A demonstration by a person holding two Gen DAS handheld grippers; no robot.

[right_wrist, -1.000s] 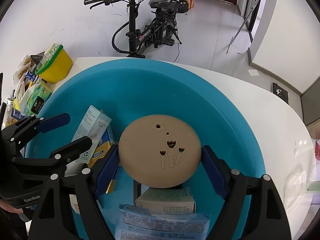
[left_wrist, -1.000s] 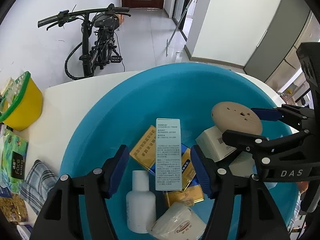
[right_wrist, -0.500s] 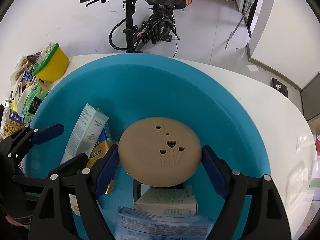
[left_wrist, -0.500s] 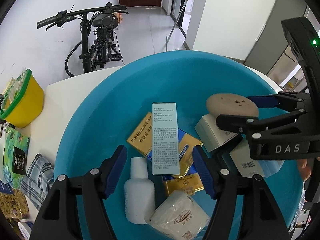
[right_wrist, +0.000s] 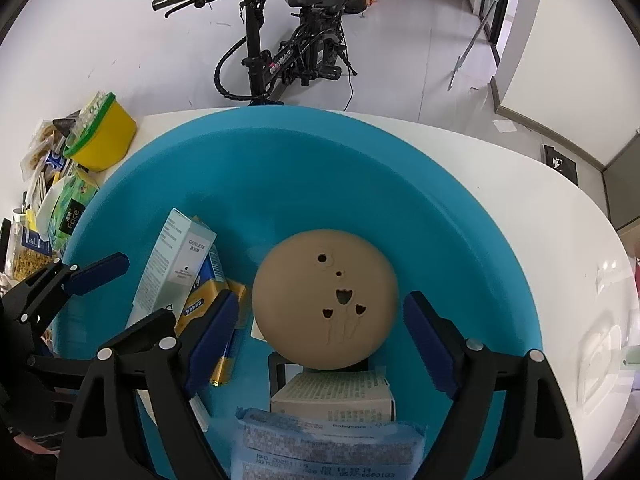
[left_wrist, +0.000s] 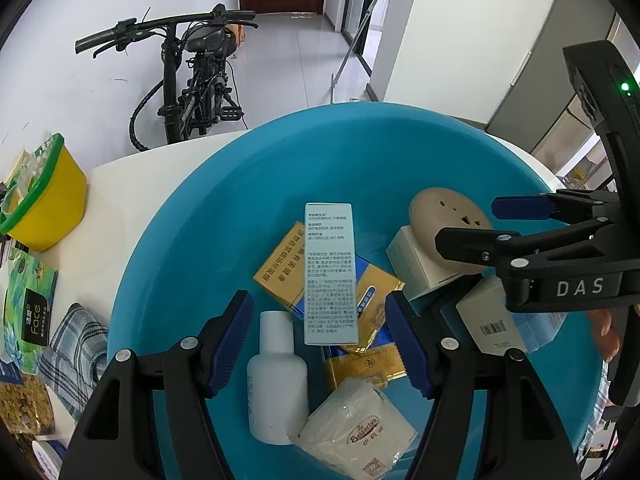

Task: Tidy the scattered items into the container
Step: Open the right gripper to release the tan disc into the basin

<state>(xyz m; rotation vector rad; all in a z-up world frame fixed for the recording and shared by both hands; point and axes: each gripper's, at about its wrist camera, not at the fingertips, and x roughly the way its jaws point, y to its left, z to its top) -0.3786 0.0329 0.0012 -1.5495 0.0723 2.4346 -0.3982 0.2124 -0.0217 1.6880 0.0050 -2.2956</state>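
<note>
Both grippers hang over the blue basin — the left gripper gapes empty, the right gripper is opening off the tan disc. Boxes and a white bottle already lie inside; packets remain beside the yellow tub.

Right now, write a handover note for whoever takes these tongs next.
Left tongs: open, empty, over the pale blue carton lying in the blue basin.
Right tongs: opening, pads clear of the tan round disc, which rests on a white box in the basin.
Done: carton, disc, bottle and gold boxes are inside.
Left: checked cloth and green packet on the table.
</note>
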